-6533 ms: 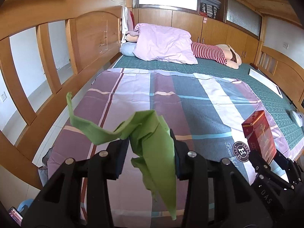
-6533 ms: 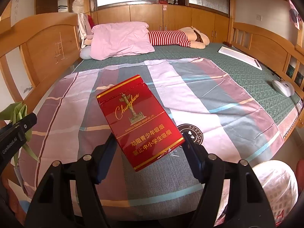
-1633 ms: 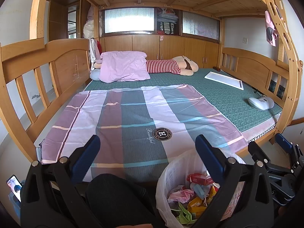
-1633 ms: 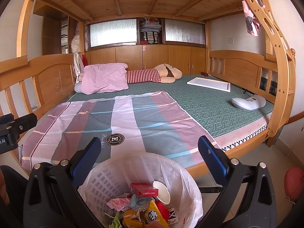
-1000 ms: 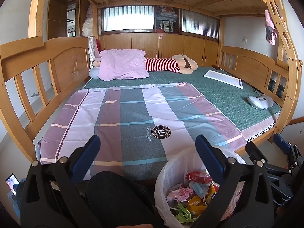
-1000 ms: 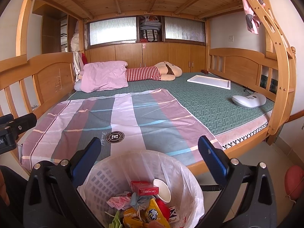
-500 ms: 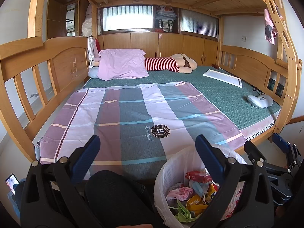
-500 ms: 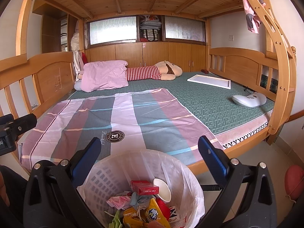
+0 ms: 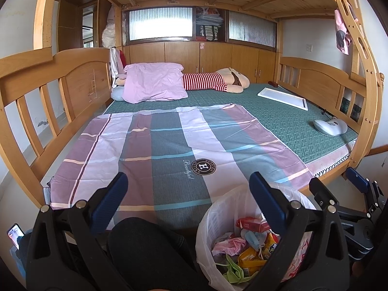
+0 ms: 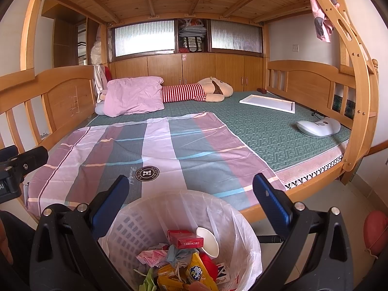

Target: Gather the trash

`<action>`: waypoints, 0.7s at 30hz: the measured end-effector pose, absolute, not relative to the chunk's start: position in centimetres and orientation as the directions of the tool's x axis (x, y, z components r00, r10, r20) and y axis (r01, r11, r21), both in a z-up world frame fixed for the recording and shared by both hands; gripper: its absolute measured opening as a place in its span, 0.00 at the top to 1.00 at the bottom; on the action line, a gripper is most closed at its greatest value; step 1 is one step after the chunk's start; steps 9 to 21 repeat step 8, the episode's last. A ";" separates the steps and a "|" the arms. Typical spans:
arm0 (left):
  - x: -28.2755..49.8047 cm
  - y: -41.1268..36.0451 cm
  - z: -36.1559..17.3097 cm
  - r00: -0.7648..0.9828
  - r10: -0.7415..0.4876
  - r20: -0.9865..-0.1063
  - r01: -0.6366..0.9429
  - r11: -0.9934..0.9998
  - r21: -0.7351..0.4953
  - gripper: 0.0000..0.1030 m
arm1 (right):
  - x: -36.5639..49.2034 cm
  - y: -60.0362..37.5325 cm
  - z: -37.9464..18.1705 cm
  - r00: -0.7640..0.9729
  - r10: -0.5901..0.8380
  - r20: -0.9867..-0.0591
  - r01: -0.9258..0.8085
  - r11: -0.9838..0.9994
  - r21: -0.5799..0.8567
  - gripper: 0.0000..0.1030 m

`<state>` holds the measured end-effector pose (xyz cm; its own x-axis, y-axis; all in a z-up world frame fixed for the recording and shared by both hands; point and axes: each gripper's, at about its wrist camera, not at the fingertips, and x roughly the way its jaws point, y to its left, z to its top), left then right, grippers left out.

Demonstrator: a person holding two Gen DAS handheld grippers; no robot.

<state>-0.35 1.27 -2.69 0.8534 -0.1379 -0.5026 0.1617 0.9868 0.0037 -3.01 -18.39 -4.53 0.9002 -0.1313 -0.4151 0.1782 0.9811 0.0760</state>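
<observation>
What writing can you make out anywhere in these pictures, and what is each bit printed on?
"CHUNGHWA": on the side of the red cigarette pack in the trash basket.
"AESSON", around a big "H": round badge on the striped sheet.
"Beautiful": script beside that badge.
Yellow snack packet: blue logo too small to read.
Red sticker on the cabinet door: too blurred to read.

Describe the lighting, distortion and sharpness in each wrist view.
Left wrist view: strong fisheye bending of the bed frame, dark vignette corners, bright backlit window, sharp throughout. Right wrist view: same barrel distortion, even daylight, window slightly blown out, trash bin contents crisp, no motion blur.
</observation>
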 end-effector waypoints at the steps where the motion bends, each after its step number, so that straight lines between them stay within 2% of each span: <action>1: -0.3 1.3 -2.7 0.853 -0.138 -0.504 0.161 0.987 0.003 0.03 | -3.0 -18.4 -4.5 0.900 -0.131 -0.415 0.178 0.981 0.077 0.03; 21: 0.0 1.8 -2.7 0.849 -0.129 -0.513 0.143 0.990 -0.012 0.03 | -3.0 -18.4 -4.4 0.900 -0.131 -0.415 0.178 0.981 0.077 0.03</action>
